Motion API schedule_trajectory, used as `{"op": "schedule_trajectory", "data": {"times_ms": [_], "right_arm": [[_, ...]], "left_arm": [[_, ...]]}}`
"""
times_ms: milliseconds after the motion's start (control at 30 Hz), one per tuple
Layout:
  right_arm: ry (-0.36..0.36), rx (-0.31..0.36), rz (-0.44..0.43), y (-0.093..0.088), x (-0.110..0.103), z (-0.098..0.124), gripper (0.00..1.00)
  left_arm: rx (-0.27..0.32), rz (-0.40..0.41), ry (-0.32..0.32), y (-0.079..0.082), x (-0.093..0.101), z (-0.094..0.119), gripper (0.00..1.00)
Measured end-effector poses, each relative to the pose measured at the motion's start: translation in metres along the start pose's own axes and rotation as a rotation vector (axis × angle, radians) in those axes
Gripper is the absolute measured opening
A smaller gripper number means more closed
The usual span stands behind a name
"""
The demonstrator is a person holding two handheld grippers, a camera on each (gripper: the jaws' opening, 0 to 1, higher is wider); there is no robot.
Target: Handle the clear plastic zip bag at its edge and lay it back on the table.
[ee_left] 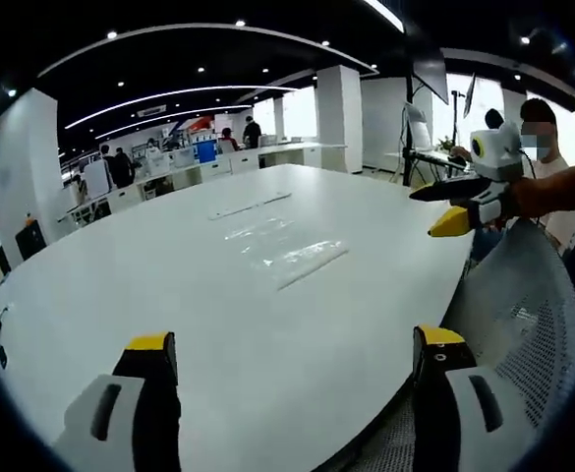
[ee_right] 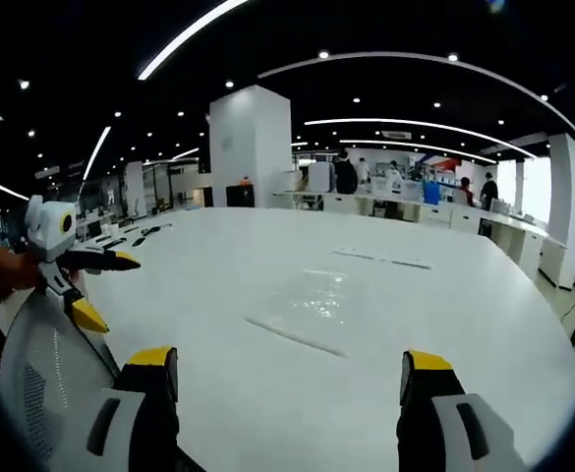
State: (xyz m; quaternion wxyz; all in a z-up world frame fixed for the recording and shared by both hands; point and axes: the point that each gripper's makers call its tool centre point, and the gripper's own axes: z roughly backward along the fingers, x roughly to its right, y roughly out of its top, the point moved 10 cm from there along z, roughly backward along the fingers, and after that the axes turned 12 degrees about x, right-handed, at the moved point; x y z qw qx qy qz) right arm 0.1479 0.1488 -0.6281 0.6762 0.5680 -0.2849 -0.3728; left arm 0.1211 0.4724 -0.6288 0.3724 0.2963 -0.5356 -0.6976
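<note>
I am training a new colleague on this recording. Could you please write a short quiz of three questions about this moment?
1. True or false: the clear zip bag lies flat on the white table.
2. The jaws of the left gripper and the right gripper stand: A) wide apart, B) closed on the bag, C) closed on nothing.
3. Fill in: at the table's near edge stands a chair with a grey ____ back.

Key
1. True. No gripper touches it.
2. A. Both hold nothing.
3. Mesh.
</note>
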Motion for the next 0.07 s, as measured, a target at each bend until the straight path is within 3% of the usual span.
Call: {"op": "schedule_trajectory", "data": {"times_ms": [67], "right_arm": [[-0.001, -0.001, -0.001, 0.0000, 0.0007, 0.0003, 0.94]], "left_arm": [[0.003, 0.016, 0.004, -0.0001, -0.0010, 0.0005, 0.99]]}}
